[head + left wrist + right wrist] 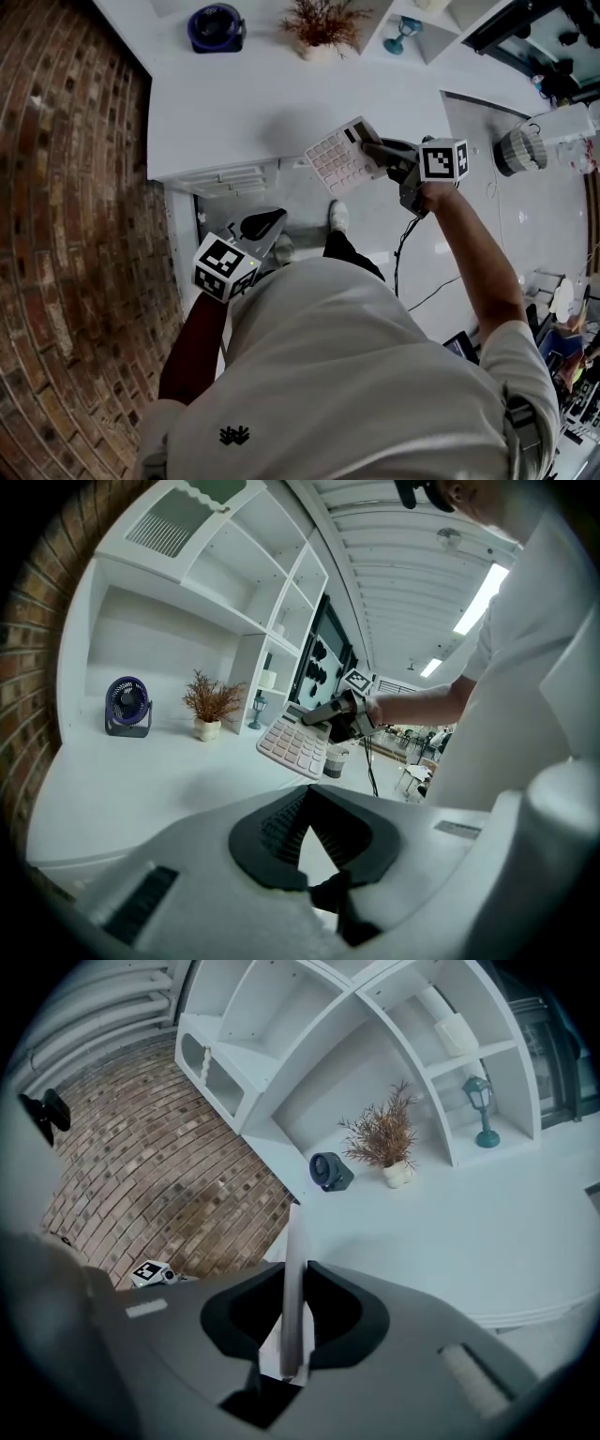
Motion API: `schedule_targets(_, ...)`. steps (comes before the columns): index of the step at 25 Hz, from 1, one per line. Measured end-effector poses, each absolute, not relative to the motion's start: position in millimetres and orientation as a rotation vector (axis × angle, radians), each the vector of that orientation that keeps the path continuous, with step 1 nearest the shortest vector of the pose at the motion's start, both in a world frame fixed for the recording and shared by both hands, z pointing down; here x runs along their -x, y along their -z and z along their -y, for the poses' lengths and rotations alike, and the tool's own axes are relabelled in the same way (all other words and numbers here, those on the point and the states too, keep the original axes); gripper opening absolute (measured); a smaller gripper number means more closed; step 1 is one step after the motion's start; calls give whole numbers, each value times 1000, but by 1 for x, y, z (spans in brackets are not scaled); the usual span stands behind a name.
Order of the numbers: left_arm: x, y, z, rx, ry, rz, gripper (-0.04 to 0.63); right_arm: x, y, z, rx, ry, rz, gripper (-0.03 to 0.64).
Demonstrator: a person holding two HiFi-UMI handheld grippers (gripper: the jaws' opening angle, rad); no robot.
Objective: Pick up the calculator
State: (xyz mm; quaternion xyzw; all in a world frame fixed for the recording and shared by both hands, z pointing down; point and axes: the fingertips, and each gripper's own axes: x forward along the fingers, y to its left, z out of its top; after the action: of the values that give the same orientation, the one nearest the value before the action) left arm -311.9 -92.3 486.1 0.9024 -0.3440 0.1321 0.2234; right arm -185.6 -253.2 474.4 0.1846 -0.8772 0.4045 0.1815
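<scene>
A white calculator (339,157) hangs tilted in the air over the near edge of the white table (234,112). My right gripper (372,148) is shut on its right end. In the right gripper view the calculator (292,1269) shows edge-on as a thin pale slab clamped between the two dark pads (328,1312). The left gripper view also catches the calculator (295,745), key side up, with the right gripper (330,714) on it. My left gripper (267,223) is lower and close to the body, its jaws together with nothing in them (305,794).
At the back of the table stand a dark blue fan (216,26), a dried plant in a small pot (323,23) and a teal lamp figure (403,36) by white shelves. A brick wall (66,234) runs along the left. A cable (403,253) trails on the floor.
</scene>
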Motion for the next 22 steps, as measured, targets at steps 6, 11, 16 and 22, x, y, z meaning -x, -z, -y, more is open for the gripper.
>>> schedule_targets(6,309,-488,92,-2492,-377,936,6,185,-473,253,-514,-1139,2487,78)
schedule_targets(11,307,-487,97,-2499,-379,930,6,181,-474,255,-517,-1139,2487,78)
schedule_targets(16,304,-486,101,-2507,-385,923,6,176,-476,255,-513,-1137,2481,78)
schedule_targets(22,302,-489,108,-2502,-380,926,6,172,-479,261,-506,-1142,2477,78)
